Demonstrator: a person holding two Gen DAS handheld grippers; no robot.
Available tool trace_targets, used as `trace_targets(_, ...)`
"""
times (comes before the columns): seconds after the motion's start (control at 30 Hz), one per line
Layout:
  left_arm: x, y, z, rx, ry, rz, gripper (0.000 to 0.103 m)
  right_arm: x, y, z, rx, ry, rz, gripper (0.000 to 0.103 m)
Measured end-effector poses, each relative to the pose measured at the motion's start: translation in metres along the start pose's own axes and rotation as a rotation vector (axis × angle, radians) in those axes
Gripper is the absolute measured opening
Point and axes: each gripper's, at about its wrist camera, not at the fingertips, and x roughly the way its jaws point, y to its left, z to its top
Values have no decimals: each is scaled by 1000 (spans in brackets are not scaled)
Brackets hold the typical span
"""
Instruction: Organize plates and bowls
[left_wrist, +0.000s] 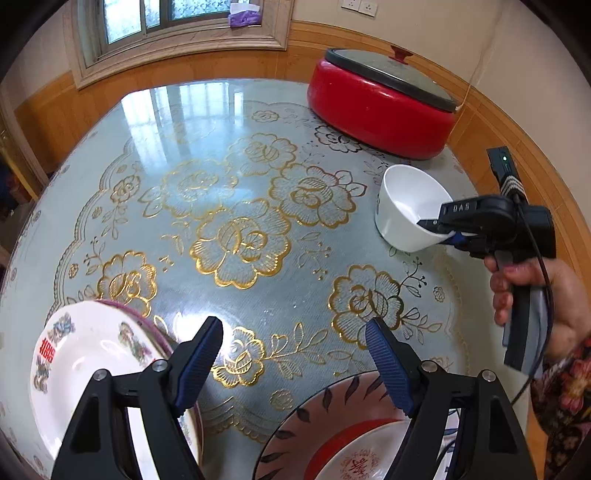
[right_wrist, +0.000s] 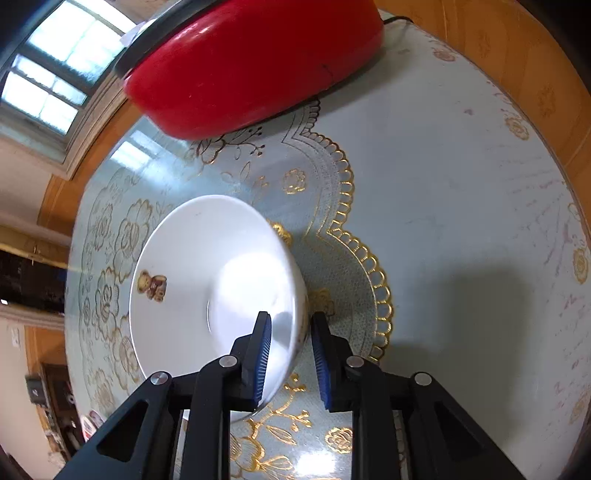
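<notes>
A white bowl (right_wrist: 192, 280) with a small bear print is tilted above the table, its rim between the fingers of my right gripper (right_wrist: 291, 354), which is shut on it. The bowl (left_wrist: 402, 206) and right gripper (left_wrist: 443, 229) also show in the left wrist view at the right. My left gripper (left_wrist: 295, 354) is open and empty, low over the table. A white plate with floral and red marks (left_wrist: 81, 365) lies under its left finger. A plate with dark leaf rim and red ring (left_wrist: 343, 435) lies under its right finger.
A red electric pot with a dark lid (left_wrist: 380, 107) stands at the table's far right, close behind the bowl (right_wrist: 251, 62). The round table (left_wrist: 236, 206) has a glossy blue-grey cover with gold flowers. Wood-panelled wall and a window lie beyond.
</notes>
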Motion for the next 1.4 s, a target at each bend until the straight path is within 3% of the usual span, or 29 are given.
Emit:
trace_targets(0.5,22,-67,22,165,29,-48,80,-37,-39,-84,-18,2,35,20)
trace_targets(0.7,46,-99,35,241,61,-60,77,-40,-44,-92,-6,-10,37,20)
trace_targets(0.8,59,-106,40,254,85,-67,72,-40,-47,-93,20,-10,51,21)
trace_targets(1.13,88,-119,46,267,118,-57,68,-43,-47,-95,10,-21,63,23)
trace_targets(1.4,111,-123,49,300,165,-35,44,-43,-42,-96,-25,-35,33,21)
